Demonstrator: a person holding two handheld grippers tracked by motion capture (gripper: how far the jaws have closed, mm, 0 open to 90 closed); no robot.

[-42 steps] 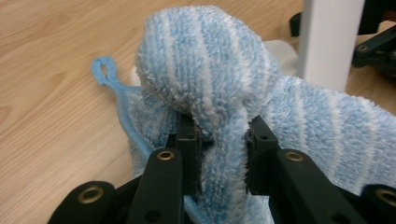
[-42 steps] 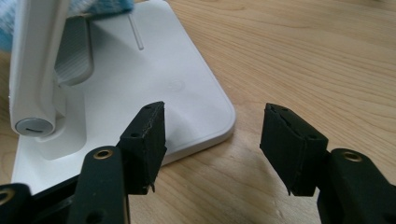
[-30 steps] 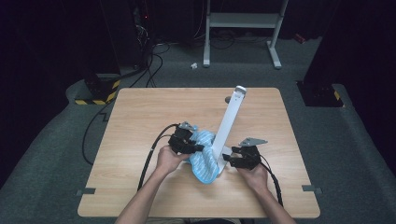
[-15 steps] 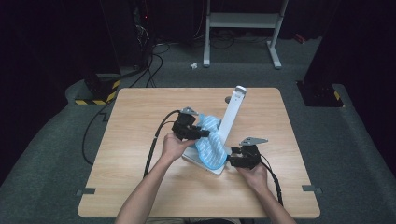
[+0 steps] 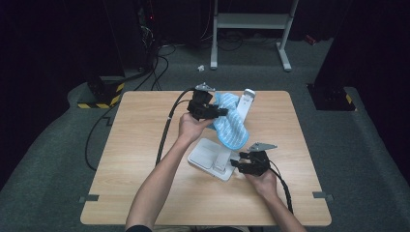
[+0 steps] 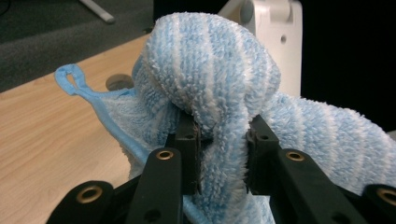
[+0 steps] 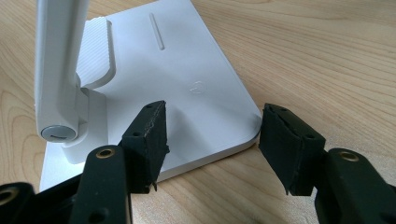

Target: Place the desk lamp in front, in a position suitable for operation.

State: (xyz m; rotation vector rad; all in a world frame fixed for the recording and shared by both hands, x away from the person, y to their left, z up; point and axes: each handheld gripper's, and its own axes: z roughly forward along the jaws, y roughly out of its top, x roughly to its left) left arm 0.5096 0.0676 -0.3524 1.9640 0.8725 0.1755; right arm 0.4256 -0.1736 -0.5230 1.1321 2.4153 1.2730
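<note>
The desk (image 5: 145, 159) carries a white lamp stand: its flat base (image 5: 209, 155) lies near the middle, and its arm (image 5: 241, 108) leans away toward one o'clock, so the long axis runs from the near centre to the far edge. The blue striped cloth (image 5: 229, 126) hangs over that arm, at about eleven o'clock from the base. The left tongs (image 5: 217, 112) are clamped on a fold of the cloth (image 6: 219, 93), and are the nearer pair to it. The right tongs (image 5: 237, 163) stand part open with nothing between the pads, straddling the near corner of the base (image 7: 187, 93), which lies at twelve o'clock from them.

Against a second ago: the cloth was bunched low over the base between both hands. The left hand has since gone up and toward the far edge, drawing the cloth along the arm and baring the base. The right hand has kept its place.
</note>
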